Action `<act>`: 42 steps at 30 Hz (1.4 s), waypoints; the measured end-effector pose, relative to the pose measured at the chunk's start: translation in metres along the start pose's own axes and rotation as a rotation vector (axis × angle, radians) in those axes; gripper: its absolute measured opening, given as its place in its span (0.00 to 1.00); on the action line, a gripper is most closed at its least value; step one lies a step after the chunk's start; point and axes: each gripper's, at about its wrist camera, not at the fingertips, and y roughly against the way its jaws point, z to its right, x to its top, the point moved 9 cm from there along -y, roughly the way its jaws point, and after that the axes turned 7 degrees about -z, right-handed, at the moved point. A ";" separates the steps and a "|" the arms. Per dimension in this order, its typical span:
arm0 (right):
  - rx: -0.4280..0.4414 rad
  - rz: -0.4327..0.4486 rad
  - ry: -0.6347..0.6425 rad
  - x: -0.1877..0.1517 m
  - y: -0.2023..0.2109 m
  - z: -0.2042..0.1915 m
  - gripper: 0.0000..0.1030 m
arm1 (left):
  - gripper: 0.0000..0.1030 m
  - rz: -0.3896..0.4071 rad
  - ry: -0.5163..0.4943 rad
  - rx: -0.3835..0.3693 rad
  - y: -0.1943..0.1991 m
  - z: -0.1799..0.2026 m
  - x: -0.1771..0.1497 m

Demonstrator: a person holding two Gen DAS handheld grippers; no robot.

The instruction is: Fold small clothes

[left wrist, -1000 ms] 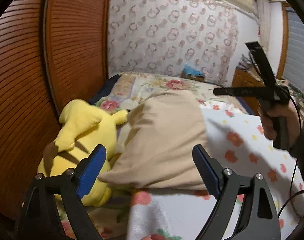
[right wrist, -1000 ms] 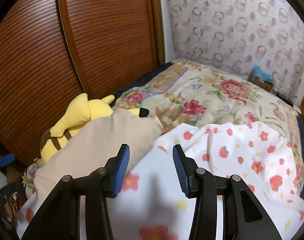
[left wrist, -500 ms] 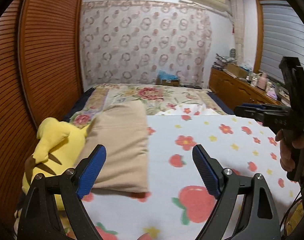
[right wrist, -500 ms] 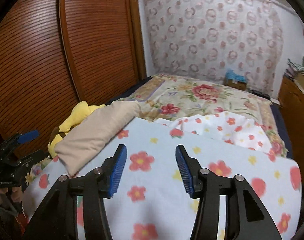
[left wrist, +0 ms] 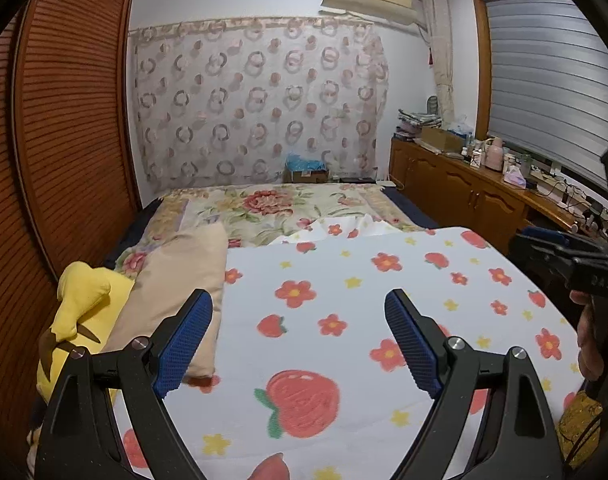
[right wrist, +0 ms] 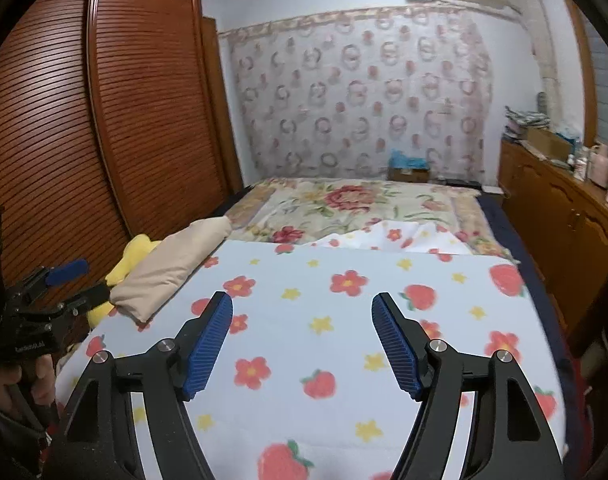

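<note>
Bed [left wrist: 272,208] under strawberry blanket [left wrist: 344,320]; both hand-held grippers, left [left wrist: 298,340] and right [right wrist: 302,344], spread empty above blanket, right's jaws just been opening.

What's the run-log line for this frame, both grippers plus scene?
left gripper: open, empty | right gripper: jaws just opening, empty | strawberry blanket: flat on bed | beige pillow, yellow plush: at blanket's left edge

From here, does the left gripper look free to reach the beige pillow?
Probably yes. The left gripper is open and empty, and the beige pillow lies just beyond its left finger, beside the yellow plush toy, with nothing between.
</note>
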 end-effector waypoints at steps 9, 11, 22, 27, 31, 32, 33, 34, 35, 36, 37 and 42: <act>-0.088 0.089 -0.048 -0.005 0.036 -0.010 0.73 | 0.86 0.037 -0.032 -0.016 0.019 0.026 0.025; -0.091 0.105 -0.056 -0.007 0.042 -0.014 0.73 | 0.86 0.042 -0.038 -0.020 0.023 0.031 0.030; -0.142 0.170 -0.056 -0.019 0.059 -0.037 0.88 | 0.86 0.089 -0.025 -0.029 0.044 0.035 0.045; -0.164 0.181 -0.051 -0.024 0.060 -0.030 0.90 | 0.86 0.099 -0.020 -0.028 0.049 0.032 0.045; -0.164 0.182 -0.051 -0.025 0.059 -0.030 0.90 | 0.86 0.104 -0.014 -0.020 0.051 0.030 0.045; -0.164 0.182 -0.050 -0.025 0.059 -0.030 0.90 | 0.86 0.103 -0.014 -0.019 0.050 0.030 0.045; -0.162 0.184 -0.050 -0.024 0.059 -0.029 0.90 | 0.86 0.101 -0.015 -0.017 0.050 0.030 0.045; -0.160 0.184 -0.050 -0.023 0.059 -0.027 0.90 | 0.86 0.101 -0.016 -0.013 0.050 0.031 0.045; -0.160 0.183 -0.050 -0.024 0.059 -0.027 0.90 | 0.86 0.101 -0.017 -0.012 0.050 0.032 0.044; -0.160 0.184 -0.049 -0.024 0.059 -0.027 0.90 | 0.86 0.101 -0.017 -0.011 0.051 0.032 0.044; -0.162 0.184 -0.049 -0.023 0.059 -0.026 0.90 | 0.86 0.101 -0.016 -0.012 0.051 0.032 0.044; -0.157 0.184 -0.047 -0.024 0.059 -0.025 0.90 | 0.86 0.101 -0.016 -0.011 0.051 0.032 0.044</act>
